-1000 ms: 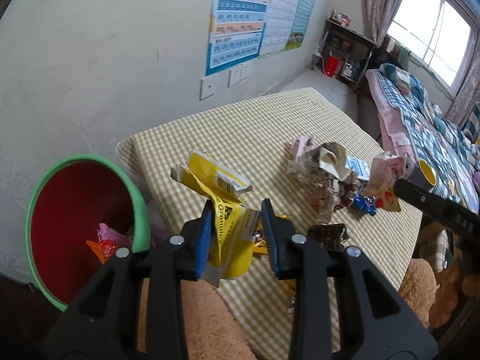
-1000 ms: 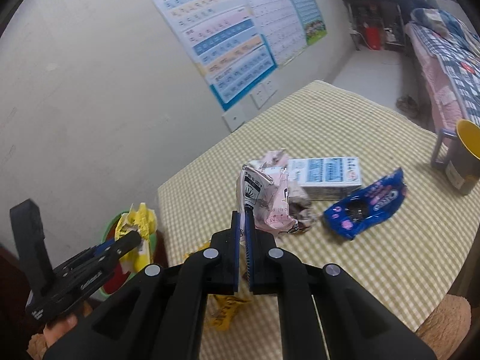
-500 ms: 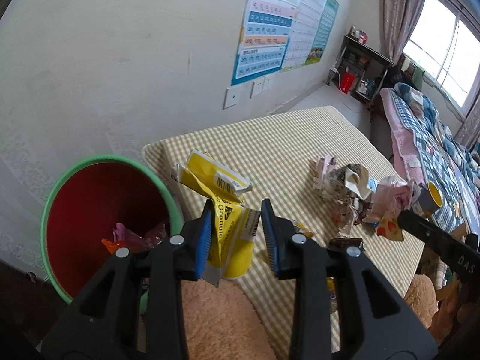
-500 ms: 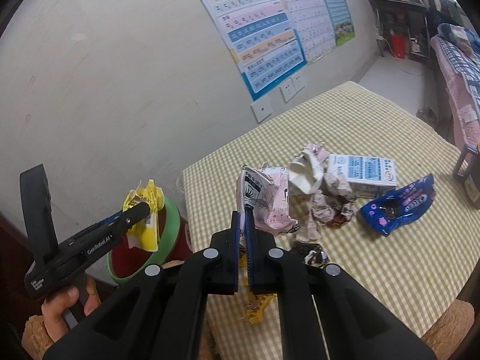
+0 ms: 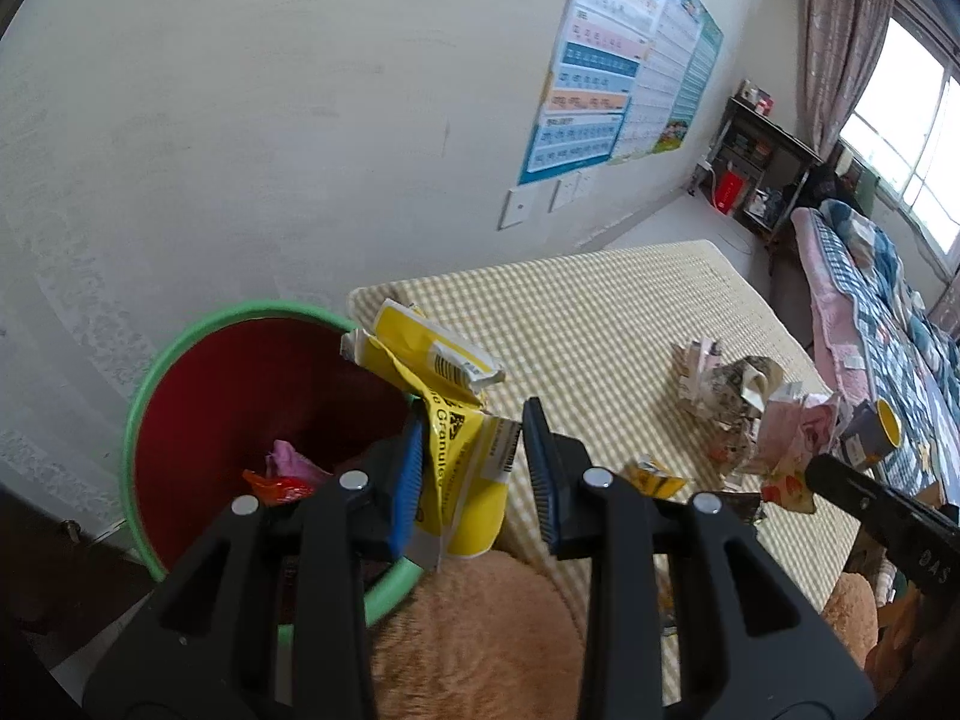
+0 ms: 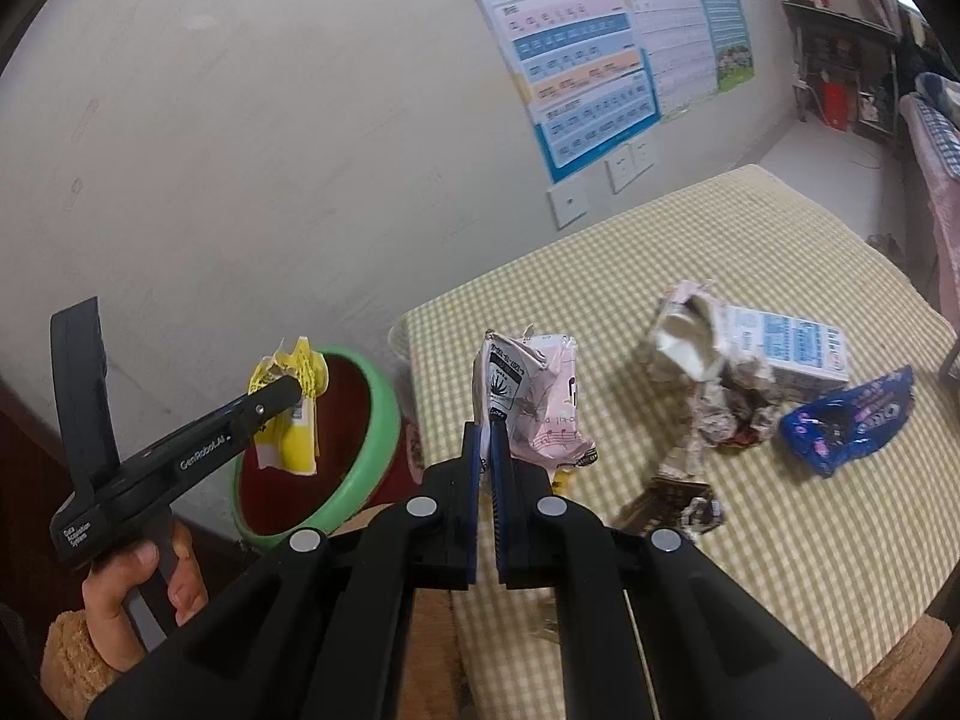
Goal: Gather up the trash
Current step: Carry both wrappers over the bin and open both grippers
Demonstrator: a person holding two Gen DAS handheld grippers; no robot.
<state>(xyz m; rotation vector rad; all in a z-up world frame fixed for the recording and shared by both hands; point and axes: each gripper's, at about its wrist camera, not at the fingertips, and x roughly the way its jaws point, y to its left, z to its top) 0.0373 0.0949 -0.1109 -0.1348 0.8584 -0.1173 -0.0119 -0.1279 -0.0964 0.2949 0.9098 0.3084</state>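
My left gripper [image 5: 474, 474] is shut on a crumpled yellow wrapper [image 5: 444, 396] and holds it over the near rim of the red bin with a green rim [image 5: 180, 360]. The right wrist view shows that wrapper [image 6: 291, 414] hanging above the bin [image 6: 360, 420]. My right gripper [image 6: 486, 468] is shut on a pink and white wrapper [image 6: 534, 396] and holds it above the table's left end. More trash lies on the checked tablecloth [image 6: 780, 510]: crumpled paper [image 6: 708, 384], a white and blue carton [image 6: 792, 348], a blue snack bag [image 6: 852, 420].
A dark wrapper [image 6: 678, 504] lies near the front of the table. A grey and yellow mug [image 5: 876, 438] stands at the table's right end. The wall with posters [image 6: 600, 60] is behind the table. A bed [image 5: 870, 288] is at far right.
Both grippers have moved left with their wrappers. The left one went from above the table's corner to over the bin's rim. The right one followed towards the table's left end.
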